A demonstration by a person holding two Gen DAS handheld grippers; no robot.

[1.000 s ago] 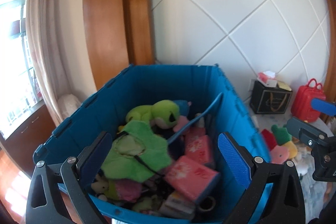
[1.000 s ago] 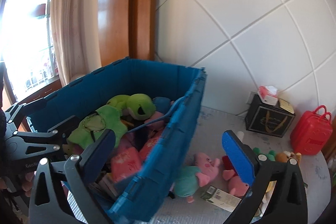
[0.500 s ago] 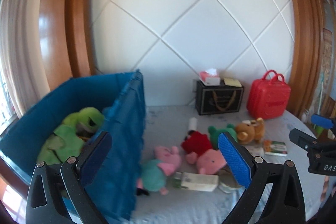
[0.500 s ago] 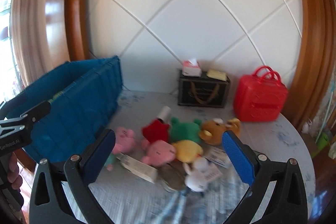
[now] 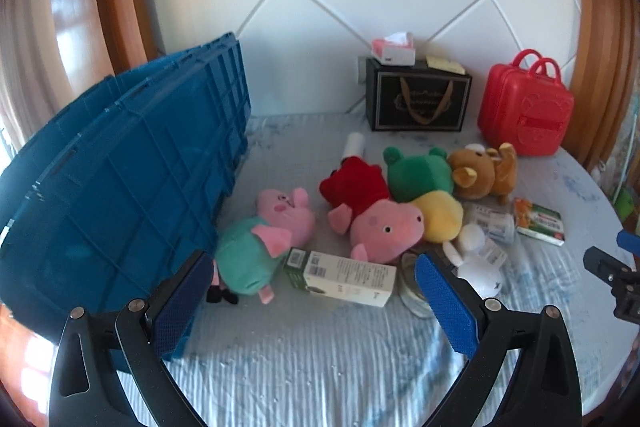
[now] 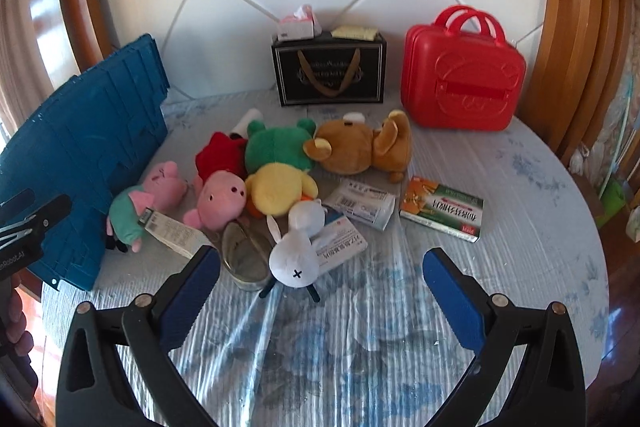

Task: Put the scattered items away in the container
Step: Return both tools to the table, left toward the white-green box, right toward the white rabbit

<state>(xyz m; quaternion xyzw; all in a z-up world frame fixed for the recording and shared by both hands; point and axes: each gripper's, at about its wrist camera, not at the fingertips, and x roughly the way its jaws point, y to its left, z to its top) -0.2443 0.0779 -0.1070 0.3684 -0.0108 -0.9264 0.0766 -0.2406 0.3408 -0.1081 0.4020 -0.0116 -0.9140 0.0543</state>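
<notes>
Left wrist view: left tool (image 5: 312, 297) spread wide, nothing held, hovering over table (image 5: 320, 359) near white carton (image 5: 340, 277); blue crate (image 5: 120, 195) just left of pig plush (image 5: 266, 239).

Right wrist view: right tool (image 6: 322, 293) spread too, empty, white bunny plush (image 6: 298, 247) just ahead, toy pile right of crate.

seven plush toys (image 6: 280, 147), perhaps four packets (image 6: 442, 209)
</notes>
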